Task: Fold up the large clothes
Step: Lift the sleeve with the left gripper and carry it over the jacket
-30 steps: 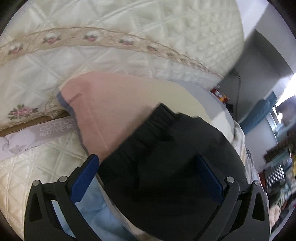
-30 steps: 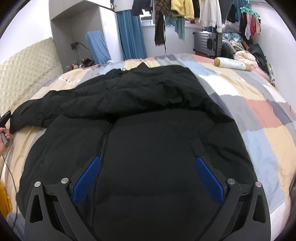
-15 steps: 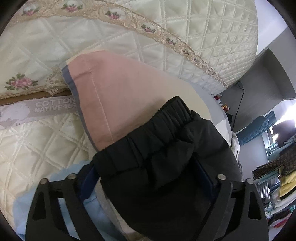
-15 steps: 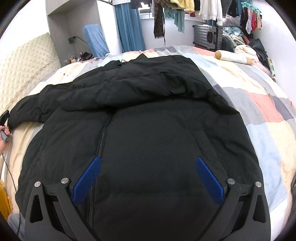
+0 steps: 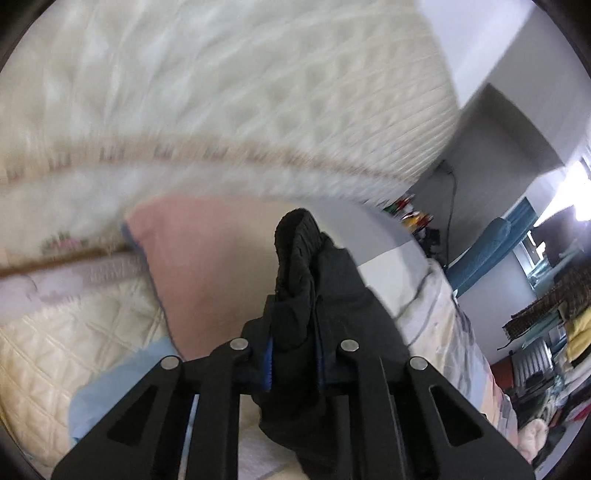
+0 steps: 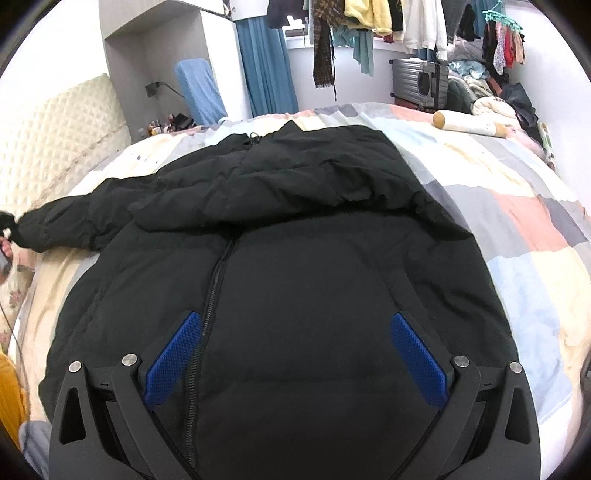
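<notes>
Left claw (image 5: 293, 325): clenched on the ribbed cuff (image 5: 295, 236) of the black jacket's sleeve; the blue pads pinch the bunched fabric, and the cuff end sticks up past the fingertips.
Right claw (image 6: 295, 350): released, fingers spread wide, hovering just above the lower front of the jacket, with no fabric between its blue pads (image 6: 417, 360).
Black jacket (image 6: 280, 266): spread flat on the bed, front up, directly under and ahead of the right claw; its zipper (image 6: 207, 321) runs just inside that claw's left pad.
Sleeve (image 6: 70, 221): stretched out far to the left of the right claw, its end gathered at the frame edge.
Patchwork bedspread (image 6: 517, 221): pastel blocks showing to the right of and beyond the jacket.
Headboard (image 5: 221, 92): cream, quilted, blurred, filling the view beyond the left claw.
Pink pillow (image 5: 207, 251): just left of and behind the held cuff.
Hanging clothes (image 6: 369, 22): on a rail far ahead of the right claw.
</notes>
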A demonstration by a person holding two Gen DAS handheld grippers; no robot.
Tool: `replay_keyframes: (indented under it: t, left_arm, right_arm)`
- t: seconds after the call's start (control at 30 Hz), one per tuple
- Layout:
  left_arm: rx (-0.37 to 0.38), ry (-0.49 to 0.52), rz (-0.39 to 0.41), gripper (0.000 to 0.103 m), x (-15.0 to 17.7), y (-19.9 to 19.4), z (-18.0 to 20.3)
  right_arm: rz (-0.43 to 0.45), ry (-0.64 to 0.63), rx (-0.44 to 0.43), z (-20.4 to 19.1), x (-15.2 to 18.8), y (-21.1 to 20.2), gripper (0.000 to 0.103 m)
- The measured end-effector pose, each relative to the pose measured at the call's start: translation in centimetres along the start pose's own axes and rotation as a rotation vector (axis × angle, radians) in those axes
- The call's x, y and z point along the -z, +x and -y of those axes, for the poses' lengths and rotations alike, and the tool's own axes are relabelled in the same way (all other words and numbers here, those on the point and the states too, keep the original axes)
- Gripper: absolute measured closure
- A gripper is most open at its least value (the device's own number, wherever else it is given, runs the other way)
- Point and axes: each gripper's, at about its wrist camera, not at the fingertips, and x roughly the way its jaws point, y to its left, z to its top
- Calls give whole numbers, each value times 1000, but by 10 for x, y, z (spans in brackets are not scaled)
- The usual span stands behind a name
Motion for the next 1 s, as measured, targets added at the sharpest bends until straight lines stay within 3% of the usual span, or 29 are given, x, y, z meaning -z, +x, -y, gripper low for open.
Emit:
replay_keyframes:
  t: [0.23,0.5,0.7,1.0]
  left_arm:
    - [61,176,110,88,-21,-88,98]
    - [150,396,196,88,2,-185,214]
    - [225,546,226,88,55,-237,303]
    - [371,738,211,88,181,-269,413]
  right_arm:
    - [25,26,-39,16,-1,-13,0]
    - [90,-5,-37,31,-7,-29,0]
    - [128,-9,-46,48,-8,-39,0]
    - [159,42,-59,79,-15,-47,0]
